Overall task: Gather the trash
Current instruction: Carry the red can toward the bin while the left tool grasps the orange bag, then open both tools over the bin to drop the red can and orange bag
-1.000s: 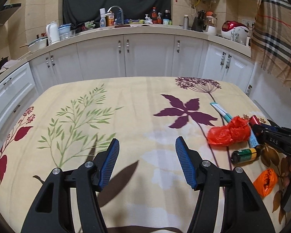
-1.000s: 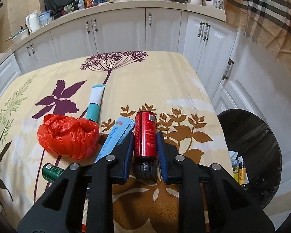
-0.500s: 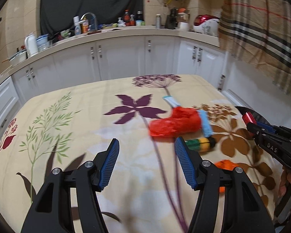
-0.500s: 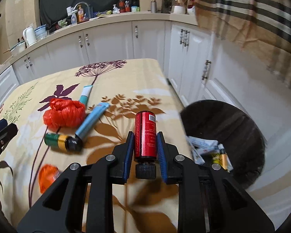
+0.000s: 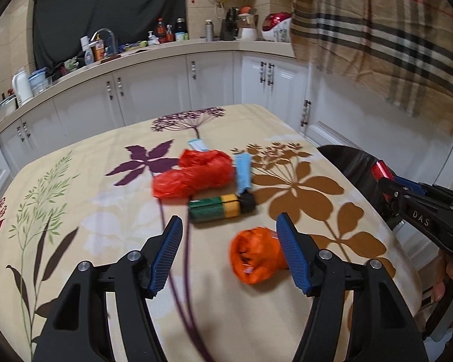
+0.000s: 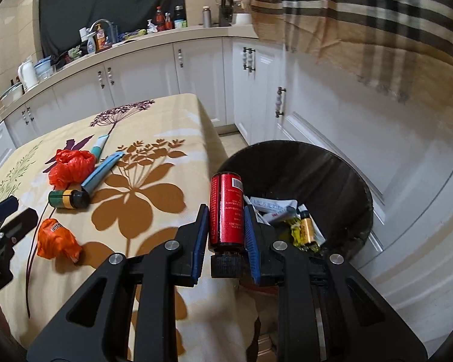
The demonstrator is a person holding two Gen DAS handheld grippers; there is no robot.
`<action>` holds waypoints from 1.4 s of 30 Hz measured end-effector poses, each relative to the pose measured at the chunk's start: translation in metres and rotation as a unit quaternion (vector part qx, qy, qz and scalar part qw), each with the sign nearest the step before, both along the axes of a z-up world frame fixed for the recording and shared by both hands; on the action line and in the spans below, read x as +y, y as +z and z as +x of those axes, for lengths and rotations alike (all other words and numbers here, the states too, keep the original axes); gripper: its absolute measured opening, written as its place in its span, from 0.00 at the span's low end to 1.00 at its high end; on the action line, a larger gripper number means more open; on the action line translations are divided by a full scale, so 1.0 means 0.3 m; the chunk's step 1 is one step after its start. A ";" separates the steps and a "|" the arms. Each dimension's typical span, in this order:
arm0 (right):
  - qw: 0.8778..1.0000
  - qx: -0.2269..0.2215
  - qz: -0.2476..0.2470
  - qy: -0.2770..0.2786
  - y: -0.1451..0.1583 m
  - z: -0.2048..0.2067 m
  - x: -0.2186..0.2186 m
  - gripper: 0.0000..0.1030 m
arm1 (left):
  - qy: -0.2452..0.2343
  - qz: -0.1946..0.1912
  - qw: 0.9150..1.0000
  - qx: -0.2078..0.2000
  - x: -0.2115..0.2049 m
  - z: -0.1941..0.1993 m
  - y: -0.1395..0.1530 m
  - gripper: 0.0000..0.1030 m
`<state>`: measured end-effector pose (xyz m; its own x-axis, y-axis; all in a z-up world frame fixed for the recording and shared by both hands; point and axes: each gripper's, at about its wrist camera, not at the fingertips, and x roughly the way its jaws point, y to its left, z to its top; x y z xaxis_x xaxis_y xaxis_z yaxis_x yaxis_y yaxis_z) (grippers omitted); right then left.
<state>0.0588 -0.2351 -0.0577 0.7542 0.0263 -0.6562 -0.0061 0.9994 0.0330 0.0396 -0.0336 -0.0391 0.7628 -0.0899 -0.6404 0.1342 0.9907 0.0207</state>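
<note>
My right gripper (image 6: 226, 235) clamped on red bottle (image 6: 226, 208) at bin (image 6: 341, 163) rim, some trash inside. Left gripper (image 5: 229, 247) just widened, empty, near orange wrapper (image 5: 253, 256). Table (image 5: 75, 211) leftovers: red bag (image 5: 193, 176), green bottle (image 5: 220, 208), two tubes.

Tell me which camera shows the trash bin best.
Right wrist view: the trash bin shows its whole black rim and the litter inside, beyond the red bottle. The left wrist view catches only a dark sliver of the bin past the table's edge.

Black skeletal claw (image 5: 229, 252) frames, ribbed blue pads (image 5: 166, 256), silver pivot screws ("DAS" lettered white on one).
</note>
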 end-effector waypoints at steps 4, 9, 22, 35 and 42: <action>1.000 0.002 0.005 -0.004 -0.011 -0.015 -0.022 0.22 | -0.009 -0.004 1.000 0.006 -0.039 0.009 -0.023 0.66; 1.000 0.003 0.010 -0.006 -0.017 -0.022 -0.035 0.22 | -0.013 0.010 1.000 0.016 -0.070 0.030 -0.058 0.66; 1.000 0.001 0.013 -0.001 -0.017 -0.027 -0.025 0.22 | -0.021 0.023 0.999 0.012 -0.087 0.018 -0.086 0.50; 0.999 -0.027 0.009 -0.023 0.045 0.000 -0.084 0.22 | -0.038 0.011 0.997 -0.066 -0.158 0.050 0.073 0.50; 0.997 -0.053 0.004 -0.047 0.096 0.057 -0.141 0.22 | -0.049 0.003 0.994 -0.102 -0.268 0.157 0.135 0.50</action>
